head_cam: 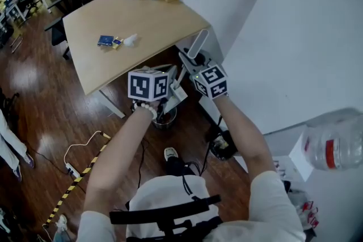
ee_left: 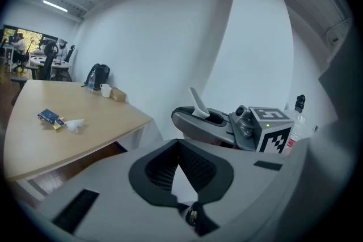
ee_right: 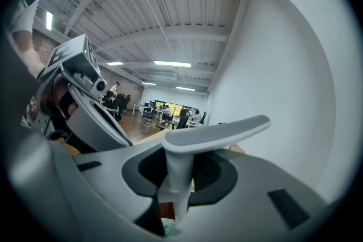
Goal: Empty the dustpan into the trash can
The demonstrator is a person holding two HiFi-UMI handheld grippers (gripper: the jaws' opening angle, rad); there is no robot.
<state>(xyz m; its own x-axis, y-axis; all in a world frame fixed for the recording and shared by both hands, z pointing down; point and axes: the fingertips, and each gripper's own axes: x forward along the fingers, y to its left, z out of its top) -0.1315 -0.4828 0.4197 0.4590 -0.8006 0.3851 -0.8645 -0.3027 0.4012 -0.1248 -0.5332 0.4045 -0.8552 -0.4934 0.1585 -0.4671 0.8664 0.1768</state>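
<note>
Both sets of jaws pinch the dustpan [head_cam: 177,93]: right gripper [ee_right: 180,175] on its handle [ee_right: 218,132], left gripper [ee_left: 179,147] seemingly on its white pan [ee_left: 180,183]. Next we tip it over the trash can [head_cam: 164,121].

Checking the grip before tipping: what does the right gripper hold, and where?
A grey handle, clamped low on its stem; what it belongs to is hidden.

Open-plan office w/ desks [head_cam: 133,31], chairs [ee_left: 50,57]

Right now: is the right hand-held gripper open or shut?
Shut: the right hand-held gripper pinches the stem of a pale grey plastic handle between its jaws.
</note>
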